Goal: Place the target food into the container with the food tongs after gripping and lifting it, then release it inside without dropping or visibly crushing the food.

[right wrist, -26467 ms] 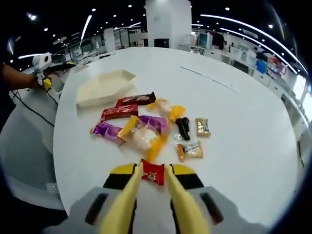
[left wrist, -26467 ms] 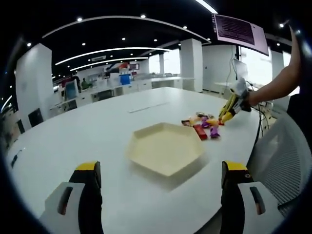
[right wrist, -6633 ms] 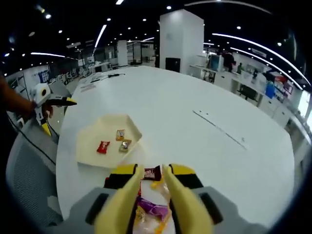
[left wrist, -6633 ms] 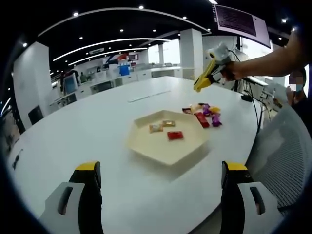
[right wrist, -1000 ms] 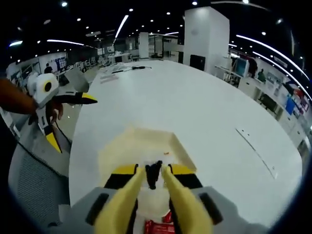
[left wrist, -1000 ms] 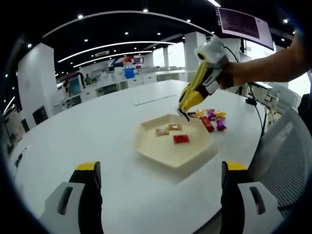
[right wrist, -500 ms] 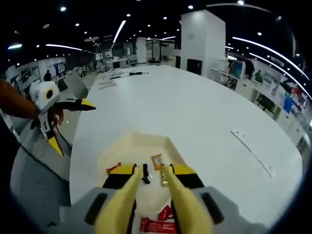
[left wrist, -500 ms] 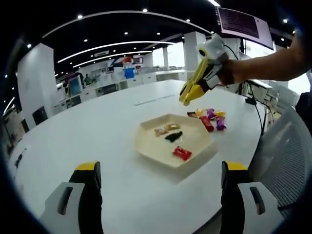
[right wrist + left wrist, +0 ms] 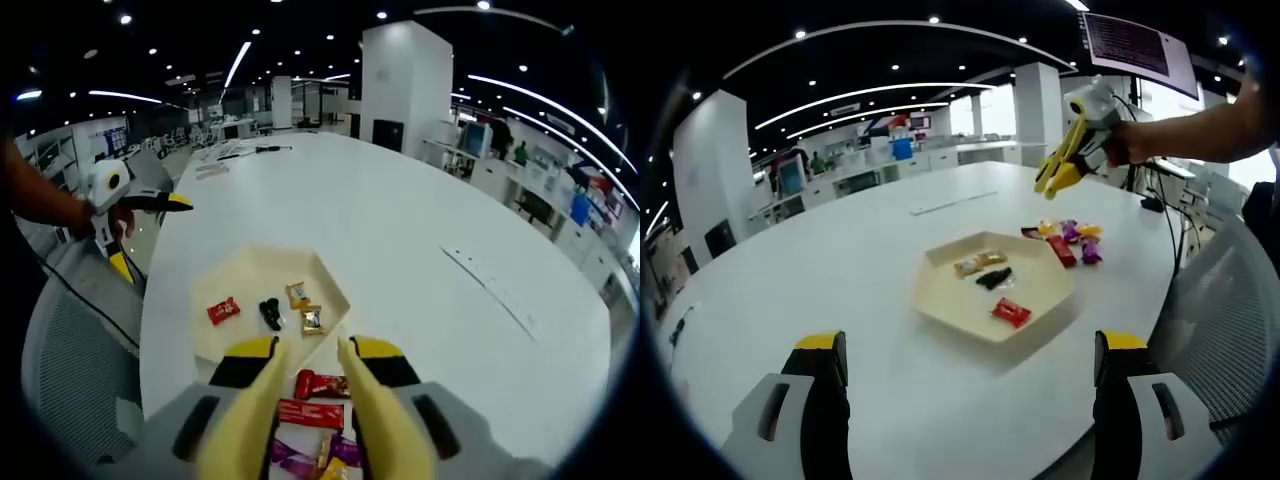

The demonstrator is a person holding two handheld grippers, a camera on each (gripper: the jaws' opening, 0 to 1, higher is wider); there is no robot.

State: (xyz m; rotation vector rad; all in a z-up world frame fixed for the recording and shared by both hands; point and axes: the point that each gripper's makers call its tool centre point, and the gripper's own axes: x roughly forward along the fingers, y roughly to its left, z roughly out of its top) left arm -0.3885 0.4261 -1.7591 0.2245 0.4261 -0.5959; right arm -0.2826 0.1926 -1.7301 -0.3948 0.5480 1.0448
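Right gripper view: yellow-jawed right gripper (image 9: 308, 375) parted, empty, above wrapped sweets (image 9: 318, 384) near tabletop edge; cream hexagonal tray (image 9: 245, 290) holds four; left gripper (image 9: 965, 360) wide, idle; judged between transfers, next grasp pending.

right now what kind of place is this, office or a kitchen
Most likely a large open-plan office, not a kitchen: rows of desks with monitors stand in the background, a big white meeting table holds the cream tray, and a mesh office chair sits beside it.
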